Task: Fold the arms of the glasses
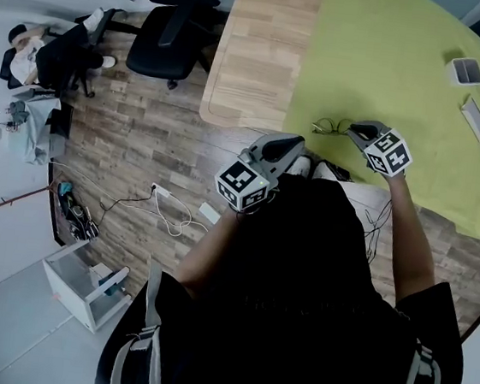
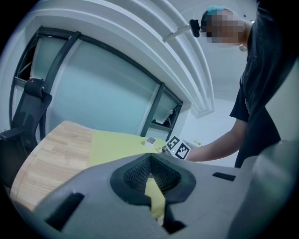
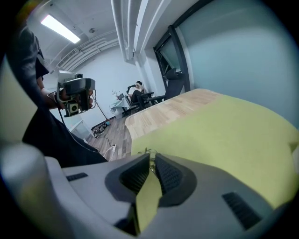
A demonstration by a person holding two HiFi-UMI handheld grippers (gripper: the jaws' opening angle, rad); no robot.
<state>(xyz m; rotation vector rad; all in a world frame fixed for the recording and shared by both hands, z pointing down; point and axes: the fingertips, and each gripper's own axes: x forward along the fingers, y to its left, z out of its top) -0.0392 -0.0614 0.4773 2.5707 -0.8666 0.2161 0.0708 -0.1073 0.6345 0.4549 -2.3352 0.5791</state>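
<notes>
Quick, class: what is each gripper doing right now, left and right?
Left gripper: closed, holding nothing.
Right gripper: closed on a thin part of the glasses.

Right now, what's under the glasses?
The glasses lie on a yellow-green mat, near its edge. The mat covers that part of the wooden table, so the wood beneath them cannot be seen.

Glasses at the bench's near edge, with a hand-held gripper on either side.
The glasses [image 1: 328,125] lie on a mat [image 1: 395,41] covering the bench [image 1: 257,42], at the right hand-held gripper [image 1: 354,131] jaw tips. The left hand-held gripper [image 1: 295,143] hangs just left, off the edge. A small box [image 1: 465,71] sits well right, and a chair [image 1: 167,37] stands far left.
</notes>
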